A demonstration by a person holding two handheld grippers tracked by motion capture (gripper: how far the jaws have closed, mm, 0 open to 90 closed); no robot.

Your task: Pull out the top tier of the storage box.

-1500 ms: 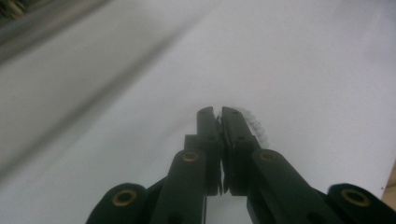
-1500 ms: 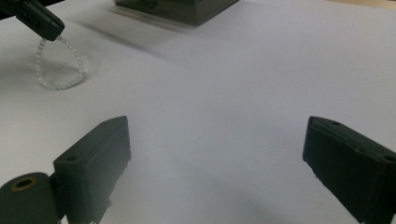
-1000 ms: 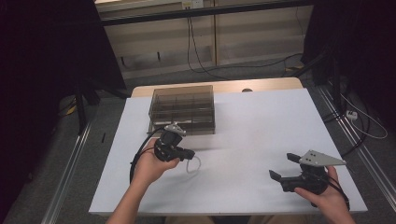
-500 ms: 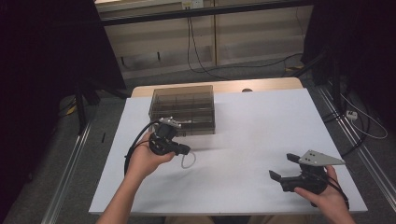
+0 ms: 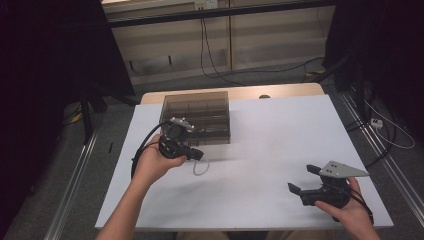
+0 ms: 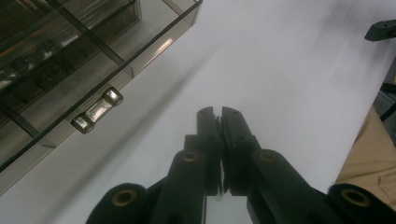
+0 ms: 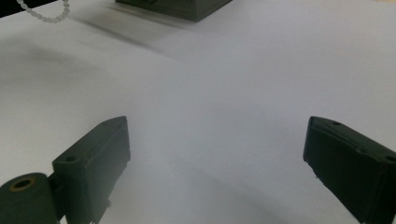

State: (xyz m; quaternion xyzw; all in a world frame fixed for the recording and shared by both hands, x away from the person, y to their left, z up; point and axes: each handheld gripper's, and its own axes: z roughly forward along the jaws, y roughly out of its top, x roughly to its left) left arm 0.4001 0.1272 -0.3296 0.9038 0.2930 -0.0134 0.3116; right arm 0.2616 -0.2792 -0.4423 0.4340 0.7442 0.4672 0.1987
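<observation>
A smoky, see-through brown-grey organizer box (image 5: 196,116) with dark dividers sits on a plain white table (image 5: 280,145). Just in front of the box, a black left gripper (image 5: 195,154) holds a pale, whitish beaded bracelet (image 5: 200,168). The right gripper (image 5: 300,181) is black with a grey plate.

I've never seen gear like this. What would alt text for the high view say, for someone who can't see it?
A person at a white table holds a black two-jaw gripper in each hand: the left gripper, jaws shut, dangles a loop of pale beads in front of a smoky clear compartment box. The right gripper, jaws open, sits near the table's front right corner.
</observation>
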